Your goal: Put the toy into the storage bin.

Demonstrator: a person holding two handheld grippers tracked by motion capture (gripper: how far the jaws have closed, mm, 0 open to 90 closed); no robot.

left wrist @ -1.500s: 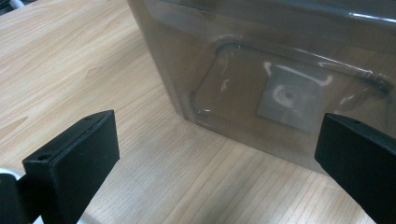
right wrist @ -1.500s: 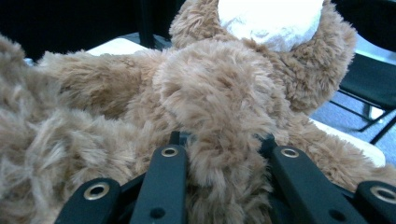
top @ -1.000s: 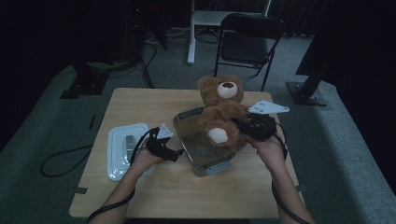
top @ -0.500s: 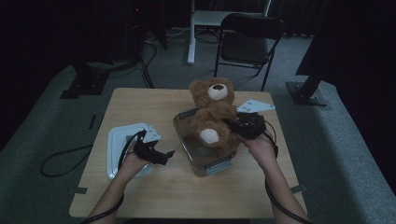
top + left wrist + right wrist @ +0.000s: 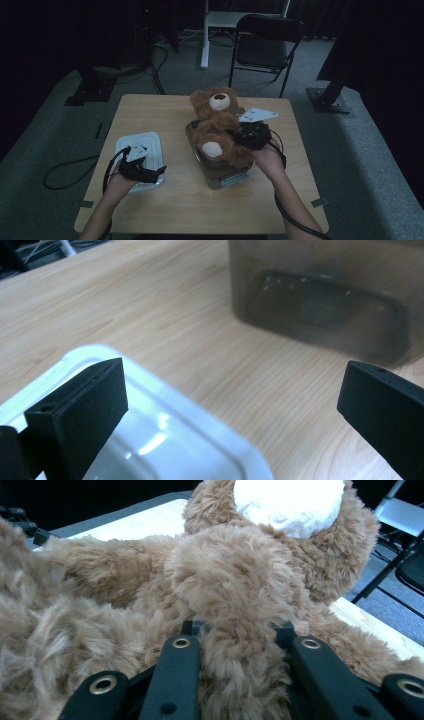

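right hand-held gripper (image 5: 239, 136): clamped on teddy bear (image 5: 216, 124) | bear: in clear container (image 5: 226, 172), tabletop (image 5: 160, 107) centre | left hand-held gripper (image 5: 159, 170): jaws wide, over white lid (image 5: 150, 142) at 8 o'clock | writing: none readable

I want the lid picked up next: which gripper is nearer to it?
Left. The left gripper hovers open over the lid, at its near end. The right gripper is off across the table, shut on the teddy bear at the clear container.
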